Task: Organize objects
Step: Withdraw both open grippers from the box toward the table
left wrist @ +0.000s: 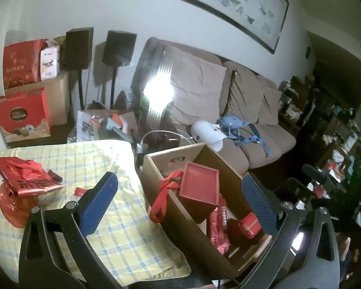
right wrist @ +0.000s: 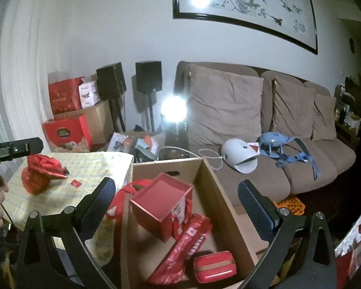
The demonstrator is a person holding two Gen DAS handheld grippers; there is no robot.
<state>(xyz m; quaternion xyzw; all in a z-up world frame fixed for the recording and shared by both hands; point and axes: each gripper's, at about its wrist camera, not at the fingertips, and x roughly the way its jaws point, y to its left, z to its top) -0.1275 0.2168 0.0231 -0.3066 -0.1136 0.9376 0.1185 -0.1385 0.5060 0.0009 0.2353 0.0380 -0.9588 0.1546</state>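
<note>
- The open red gift box [right wrist: 162, 202] is lying tilted inside the cardboard box [right wrist: 219, 192], mouth up, leaning on a red printed packet [right wrist: 180, 248]; its red ribbon handle [right wrist: 122, 192] is draping over the carton's left wall.
- The right gripper [right wrist: 177, 203] is hovering above the carton with its jaws standing wide apart and nothing between the pads, so the gift box looks just placed.
- The left gripper [left wrist: 180, 201] is likewise spread wide and gripping nothing, pointing over the same carton.
- To do this step well, the hands are probably best lifting clear of the carton walls and ribbon before swinging left, so nothing is getting dragged back out.
- The carton is also holding a small red tin with a gold band [right wrist: 214, 266] near its front corner; the packet is lying between tin and gift box.
- Still waiting on the checked tablecloth [left wrist: 84, 159], just left of the carton: a flat red gift bag [left wrist: 29, 180] resting on a crumpled red plastic bag [left wrist: 14, 204], and a small red scrap [left wrist: 79, 191] near them.
- The flat bag looks the likeliest next pick; gripping its stiff edge rather than its loose handles seems safer.
- A larger carton [left wrist: 57, 96] by the wall is holding more red bags.
</note>
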